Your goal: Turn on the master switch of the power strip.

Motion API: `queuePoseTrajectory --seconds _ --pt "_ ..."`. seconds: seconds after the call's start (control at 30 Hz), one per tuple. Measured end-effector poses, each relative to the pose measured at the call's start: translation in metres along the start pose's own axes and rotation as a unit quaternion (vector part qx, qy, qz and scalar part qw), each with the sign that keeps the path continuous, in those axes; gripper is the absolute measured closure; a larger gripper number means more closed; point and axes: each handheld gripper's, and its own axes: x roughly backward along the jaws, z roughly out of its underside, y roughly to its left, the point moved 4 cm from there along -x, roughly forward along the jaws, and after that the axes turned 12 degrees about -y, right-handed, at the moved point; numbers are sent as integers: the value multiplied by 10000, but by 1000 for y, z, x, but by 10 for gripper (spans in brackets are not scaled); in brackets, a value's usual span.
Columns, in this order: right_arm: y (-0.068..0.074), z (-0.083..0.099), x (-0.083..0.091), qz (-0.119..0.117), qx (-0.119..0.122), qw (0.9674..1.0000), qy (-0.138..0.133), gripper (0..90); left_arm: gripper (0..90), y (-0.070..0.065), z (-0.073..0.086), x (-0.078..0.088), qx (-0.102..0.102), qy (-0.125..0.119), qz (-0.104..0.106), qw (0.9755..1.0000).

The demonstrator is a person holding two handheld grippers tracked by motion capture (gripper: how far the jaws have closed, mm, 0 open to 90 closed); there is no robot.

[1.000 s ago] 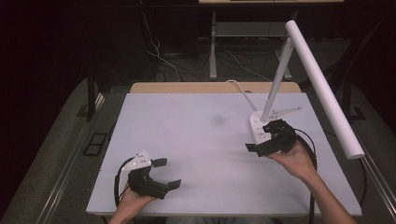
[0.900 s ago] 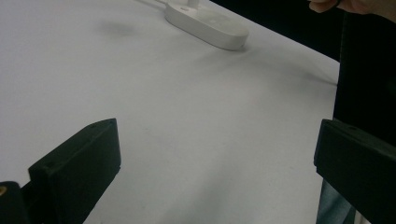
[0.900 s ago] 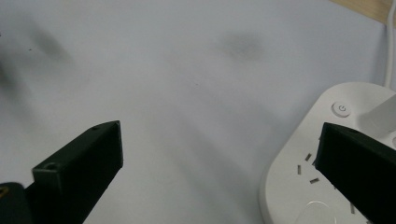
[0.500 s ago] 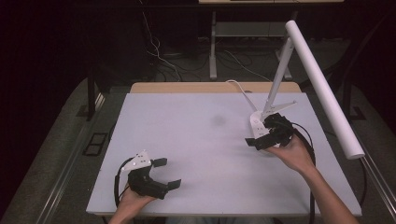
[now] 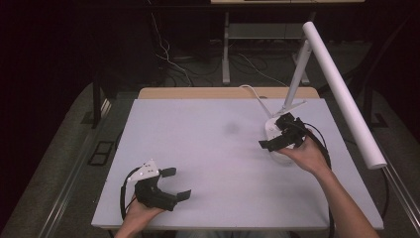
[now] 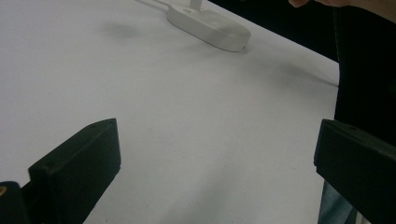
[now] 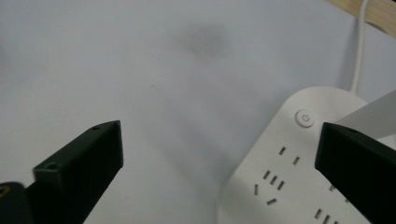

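Observation:
A white power strip (image 5: 271, 127) with a round button (image 7: 304, 117) lies at the right of the white table (image 5: 208, 148), and a white lamp stem (image 5: 297, 74) rises from it. My right gripper (image 5: 273, 133) hovers over the strip's left end. Its jaws have just been closing a little but still stand wide, and the right gripper (image 7: 222, 158) presses on nothing; the strip's rounded edge (image 7: 289, 172) lies below the gap. My left gripper (image 5: 179, 183) rests near the front left edge, open, and the left gripper (image 6: 217, 154) has bare table between its jaws.
A long white lamp tube (image 5: 341, 94) slants over the table's right side. A white cable (image 7: 359, 46) runs from the strip toward the wooden back edge (image 5: 223, 92). The strip (image 6: 210, 25) also lies far ahead of the left gripper.
My right hand has shifted a little left and farther back, over the power strip. The left hand has stayed where it was.

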Motion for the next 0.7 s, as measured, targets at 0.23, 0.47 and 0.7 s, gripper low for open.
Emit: queuePoseTrajectory --seconds 0.23,0.47,0.7 --pt "-2 -6 -5 57 254 9997 13 331 0 0 0 0 5 9 5 10000" --pt "-3 -14 -8 141 385 9991 51 522 0 1 0 0 11 12 7 10000" --pt "-11 -18 -14 343 387 9985 155 712 0 1 0 0 6 1 10 10000"
